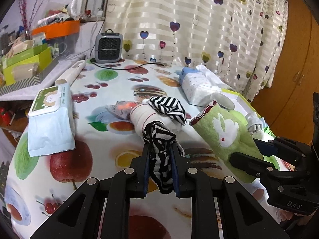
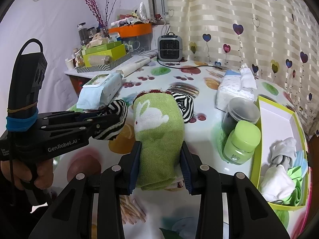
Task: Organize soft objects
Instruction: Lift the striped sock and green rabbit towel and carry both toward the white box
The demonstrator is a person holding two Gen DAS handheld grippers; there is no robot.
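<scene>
My left gripper (image 1: 160,149) is shut on a black-and-white striped sock (image 1: 160,159), held above the fruit-print table; it also shows in the right wrist view (image 2: 113,119). My right gripper (image 2: 160,149) is shut on a green sock with a white rabbit (image 2: 157,125), also seen in the left wrist view (image 1: 225,131). A second striped sock (image 1: 169,107) lies on a white sock (image 1: 145,117) on the table beyond. A yellow-green box (image 2: 279,107) at the right holds several rolled socks (image 2: 279,179).
A wet-wipes pack (image 1: 49,117) lies at left, a tissue pack (image 2: 235,89) at right. A dark jar (image 2: 241,113) and a green-lidded jar (image 2: 242,141) stand by the box. A small heater (image 2: 169,47) and its cord sit at the back.
</scene>
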